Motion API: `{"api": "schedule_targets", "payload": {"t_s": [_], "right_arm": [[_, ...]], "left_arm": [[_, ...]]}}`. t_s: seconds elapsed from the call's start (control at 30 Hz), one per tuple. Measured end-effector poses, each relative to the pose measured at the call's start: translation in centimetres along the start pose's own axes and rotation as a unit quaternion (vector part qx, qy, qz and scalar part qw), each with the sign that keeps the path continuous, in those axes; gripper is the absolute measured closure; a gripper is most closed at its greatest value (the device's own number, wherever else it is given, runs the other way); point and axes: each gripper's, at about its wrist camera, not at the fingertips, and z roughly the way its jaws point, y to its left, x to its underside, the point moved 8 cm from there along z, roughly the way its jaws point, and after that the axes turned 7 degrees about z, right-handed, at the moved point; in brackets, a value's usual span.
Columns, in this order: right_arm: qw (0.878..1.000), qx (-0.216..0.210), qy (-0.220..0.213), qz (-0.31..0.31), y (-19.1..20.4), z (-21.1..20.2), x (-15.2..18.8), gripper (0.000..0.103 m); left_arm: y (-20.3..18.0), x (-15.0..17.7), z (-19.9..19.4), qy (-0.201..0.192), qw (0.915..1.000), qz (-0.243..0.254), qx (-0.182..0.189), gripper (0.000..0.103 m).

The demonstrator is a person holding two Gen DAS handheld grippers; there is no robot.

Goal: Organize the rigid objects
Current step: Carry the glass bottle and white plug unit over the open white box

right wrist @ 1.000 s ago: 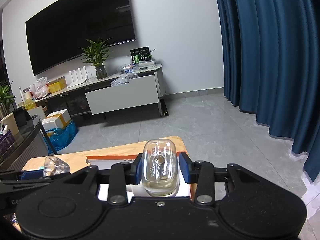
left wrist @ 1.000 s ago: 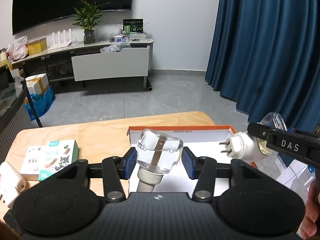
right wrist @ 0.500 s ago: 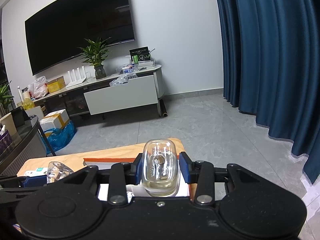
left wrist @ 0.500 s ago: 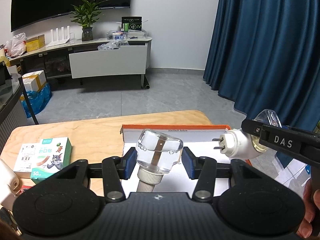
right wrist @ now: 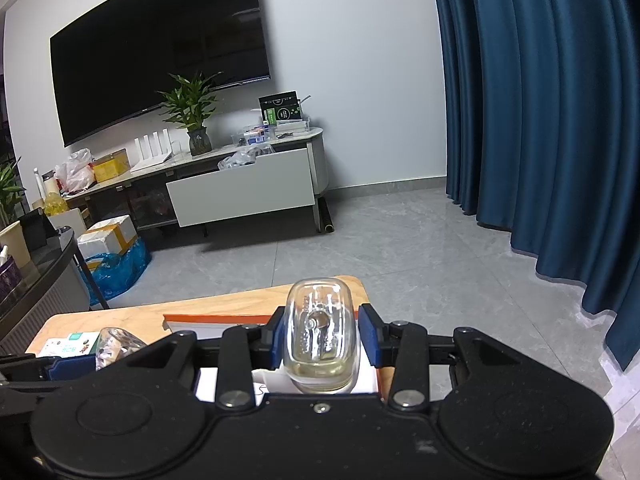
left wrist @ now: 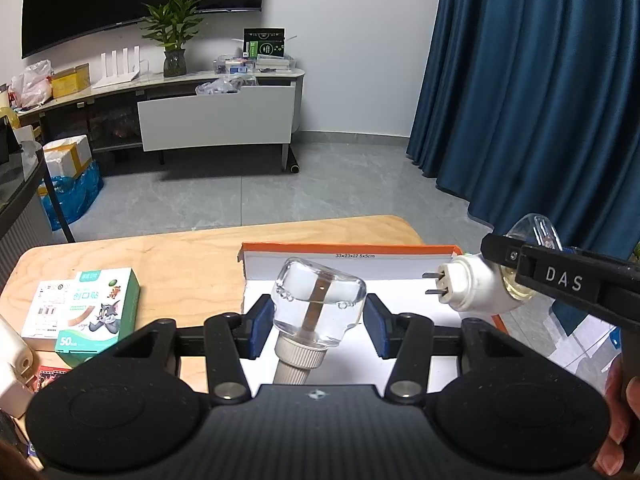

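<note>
My left gripper (left wrist: pixel 318 326) is shut on a clear glass refill bottle (left wrist: pixel 318 306) with a beige screw cap and a wick, held above the white tray with an orange rim (left wrist: pixel 348 247). My right gripper (right wrist: pixel 320 340) is shut on the glass bottle (right wrist: pixel 320 342) of a white plug-in heater. In the left wrist view this heater (left wrist: pixel 474 288) hangs at the right over the tray's right end, prongs pointing left. The left bottle also shows in the right wrist view (right wrist: pixel 114 346), low at the left.
A green and white plaster box (left wrist: pixel 86 308) lies on the wooden table (left wrist: pixel 180 256) left of the tray. A white object (left wrist: pixel 12 372) sits at the left edge. Beyond the table are grey floor, a TV cabinet (left wrist: pixel 216 120) and blue curtains (left wrist: pixel 540 92).
The left wrist view has shifted slightly, so the tray and the plaster box sit a little further left and lower. Both grippers keep hold of their bottles.
</note>
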Motion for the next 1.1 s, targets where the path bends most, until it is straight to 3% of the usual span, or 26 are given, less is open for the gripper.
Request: {"api": "schedule_targets", "payload": {"t_s": [1.1], "right_arm": [[1.000, 0.004, 0.024, -0.015, 0.3, 1.5, 0.8, 0.056]], "left_arm": [[0.1, 0.6, 0.8, 0.009, 0.9999, -0.010, 0.009, 0.053]]}}
